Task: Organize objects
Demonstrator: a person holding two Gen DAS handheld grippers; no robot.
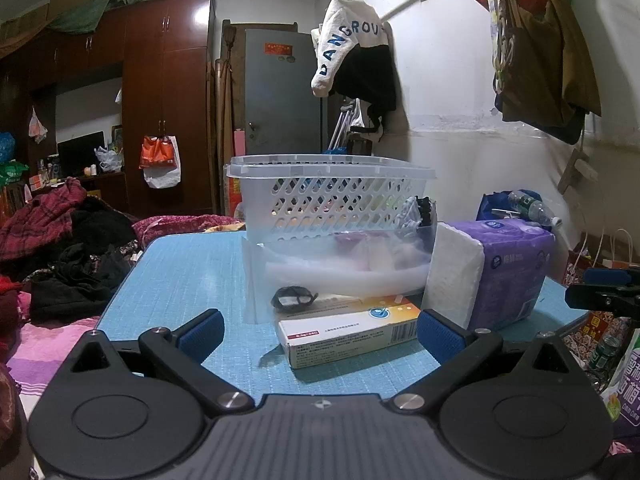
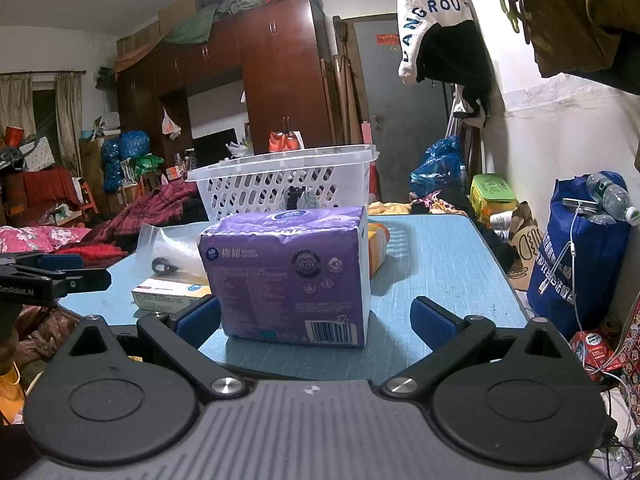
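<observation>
A white perforated basket [image 1: 328,196] [image 2: 288,180] stands at the back of the blue table [image 1: 180,272] [image 2: 440,264]. In front of it lie a clear plastic bag [image 1: 340,268] [image 2: 168,244], a small black item [image 1: 292,298] [image 2: 162,266] and a white-orange medicine box [image 1: 348,330] [image 2: 168,292]. A purple tissue pack [image 1: 504,272] [image 2: 288,272] stands to the right of them. My left gripper [image 1: 318,338] is open, and the box's near end lies between its fingers without touching the pads. My right gripper [image 2: 316,320] is open around the pack's near end, pads apart from it.
An orange packet [image 2: 378,248] lies behind the tissue pack. Clothes [image 1: 68,248] pile on the bed left of the table. A blue bag [image 2: 580,248] with bottles stands on the right by the wall. Jackets [image 1: 356,52] hang above the basket.
</observation>
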